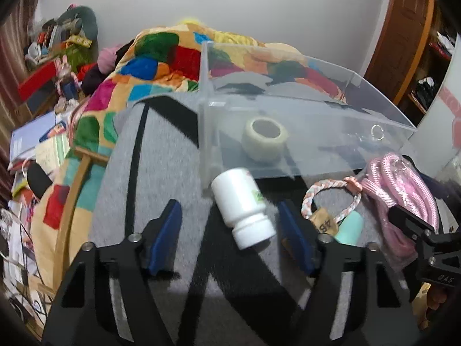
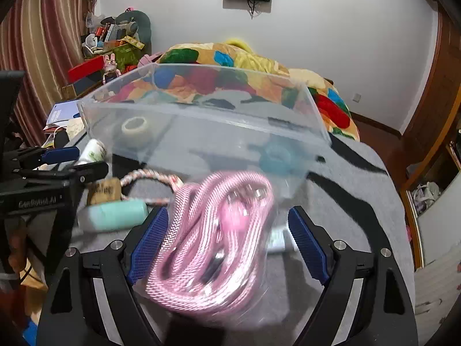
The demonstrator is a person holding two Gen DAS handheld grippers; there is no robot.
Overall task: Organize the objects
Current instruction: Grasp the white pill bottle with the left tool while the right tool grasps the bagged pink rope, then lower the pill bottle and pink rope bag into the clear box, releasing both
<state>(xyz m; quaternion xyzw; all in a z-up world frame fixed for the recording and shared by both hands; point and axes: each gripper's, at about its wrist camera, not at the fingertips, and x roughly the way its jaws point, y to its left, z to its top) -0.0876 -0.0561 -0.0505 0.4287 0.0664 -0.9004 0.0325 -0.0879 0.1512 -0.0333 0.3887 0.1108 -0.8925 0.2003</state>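
A white bottle lies on the grey mat between the open blue pads of my left gripper; the pads do not touch it. A clear plastic box stands just behind, with a tape roll inside. My right gripper is open around a bagged pink cable, which looks blurred; contact is unclear. The cable also shows in the left wrist view. The bottle shows at the left of the right wrist view.
A braided bracelet with a tag and a mint tube lie between the grippers. A blue ring lies in the box. A colourful blanket lies behind the box. Clutter fills the left side.
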